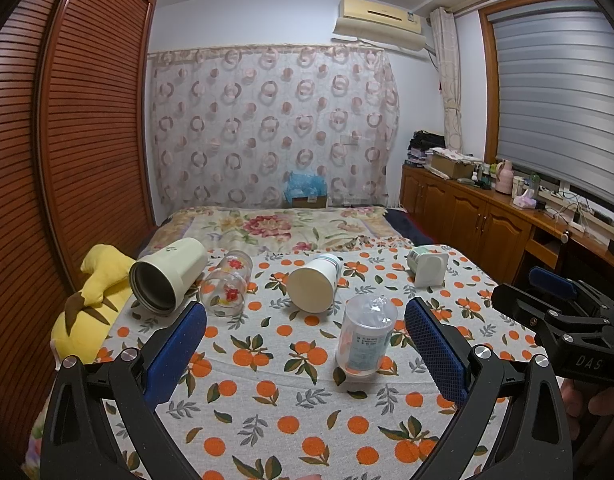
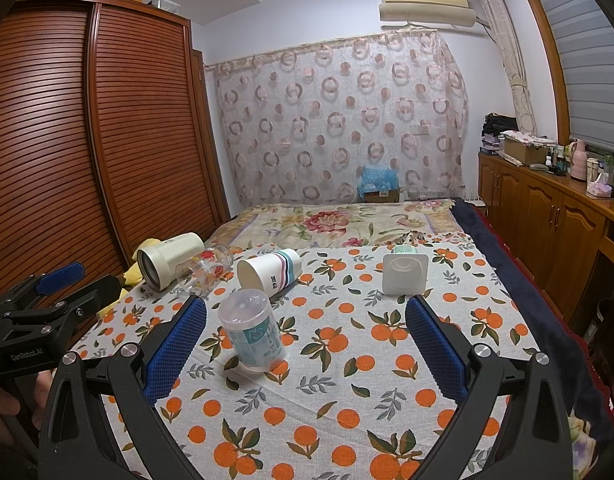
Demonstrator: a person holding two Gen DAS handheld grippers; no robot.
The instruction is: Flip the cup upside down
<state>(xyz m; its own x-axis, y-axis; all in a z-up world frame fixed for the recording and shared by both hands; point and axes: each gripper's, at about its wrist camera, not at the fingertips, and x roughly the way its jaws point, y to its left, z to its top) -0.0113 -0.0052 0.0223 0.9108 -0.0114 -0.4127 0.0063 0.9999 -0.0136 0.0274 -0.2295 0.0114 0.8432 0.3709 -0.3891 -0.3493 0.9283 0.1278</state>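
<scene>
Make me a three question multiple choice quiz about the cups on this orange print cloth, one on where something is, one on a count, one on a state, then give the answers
1. Where does the glass with red flowers lie?
A. Between the cream tumbler and the striped paper cup
B. Beside the white square container
C. On the wooden cabinet

2. How many cups lie on their sides?
A. One
B. Two
C. Three

3. How does the clear plastic cup stand?
A. Mouth up
B. Upside down, base on top
C. On its side

Answers:
1. A: the cream tumbler is at its left, the striped paper cup at its right.
2. C: the tumbler, the glass and the paper cup all show their open mouths toward the cameras.
3. B: its closed base faces up, its rim on the tablecloth. Both the left gripper and the right gripper are open, apart from it.
</scene>
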